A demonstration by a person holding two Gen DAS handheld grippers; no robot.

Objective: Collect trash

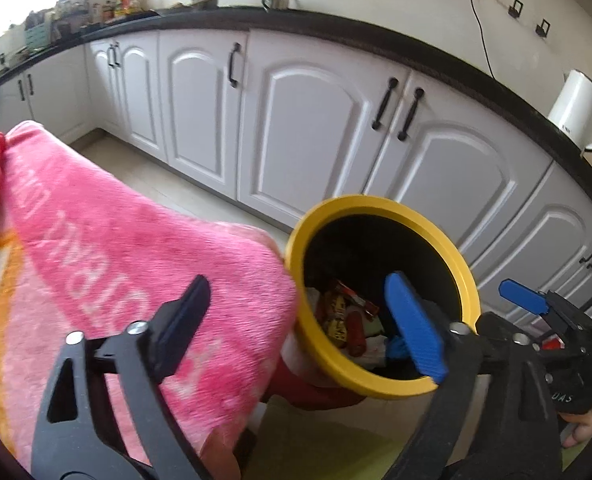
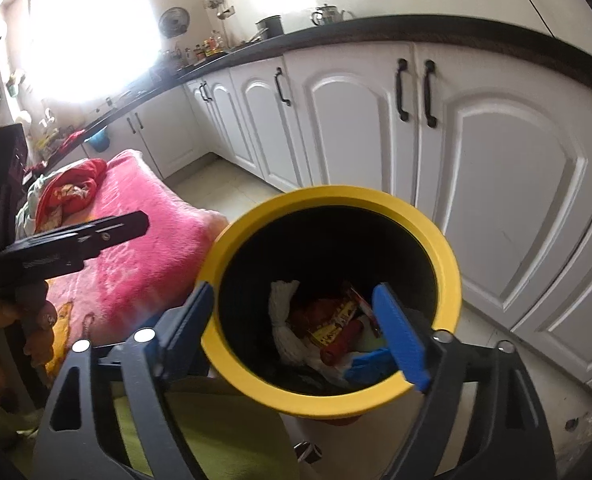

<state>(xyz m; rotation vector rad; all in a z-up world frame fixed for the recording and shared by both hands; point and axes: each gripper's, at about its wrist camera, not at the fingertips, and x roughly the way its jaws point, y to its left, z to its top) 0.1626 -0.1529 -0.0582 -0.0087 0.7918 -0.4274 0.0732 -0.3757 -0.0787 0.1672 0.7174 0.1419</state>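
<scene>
A black bin with a yellow rim [image 1: 376,203] stands beside the pink-covered table. Inside lie a red-and-yellow wrapper [image 2: 334,326], a white crumpled wad [image 2: 282,316] and a blue scrap [image 2: 366,366]. My left gripper [image 1: 300,324] is open and empty, its fingers straddling the bin's near-left rim. My right gripper [image 2: 296,330] hangs open over the bin's mouth [image 2: 336,196] with nothing between its fingers. One blue finger [image 1: 522,298] of the right gripper shows at the right edge of the left wrist view. A red crumpled item [image 2: 76,186] lies on the far end of the pink cover.
A pink fleece blanket [image 1: 116,256] covers the table left of the bin. White cabinets [image 1: 312,128] under a black counter run behind it, with a white kettle [image 1: 580,112] on the counter. A green mat [image 2: 216,440] lies on the floor below. A hand [image 2: 36,320] holds the left tool.
</scene>
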